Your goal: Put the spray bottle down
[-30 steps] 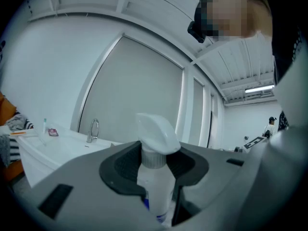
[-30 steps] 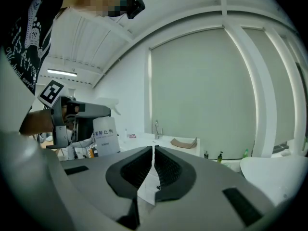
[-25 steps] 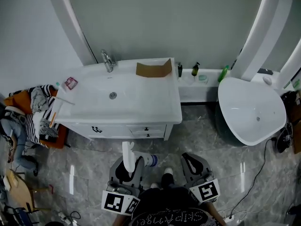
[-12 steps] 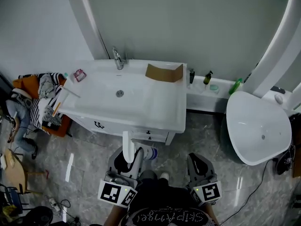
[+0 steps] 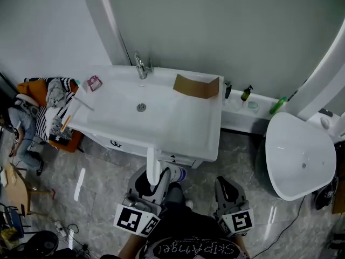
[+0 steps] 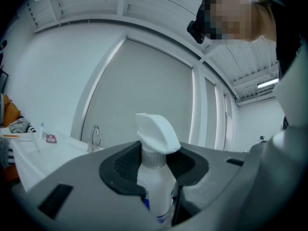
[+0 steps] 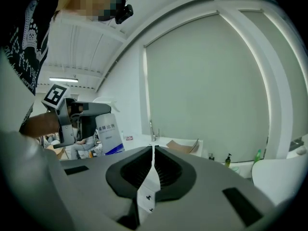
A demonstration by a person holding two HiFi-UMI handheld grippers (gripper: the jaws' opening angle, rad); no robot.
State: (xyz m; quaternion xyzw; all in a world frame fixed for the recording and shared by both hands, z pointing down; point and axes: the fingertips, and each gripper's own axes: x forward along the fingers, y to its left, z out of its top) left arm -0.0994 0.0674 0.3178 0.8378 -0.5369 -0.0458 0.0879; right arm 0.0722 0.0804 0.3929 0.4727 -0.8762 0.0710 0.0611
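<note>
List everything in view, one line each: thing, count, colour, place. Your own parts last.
spray bottle: one, white with a blue label, clamped in the left tongs
washbasin: one, white, centre, against the wall
tap: one, chrome, back edge of the washbasin
cardboard piece: one, brown, back right corner of the washbasin
small bottles: three, two dark and one green, on the ledge right of the washbasin
bathtub: one, white, far right
clothes pile: one, striped black and white with grey, left of the washbasin
left tongs: one, grey, shut on the spray bottle
right tongs: one, grey, jaws together, empty
</note>
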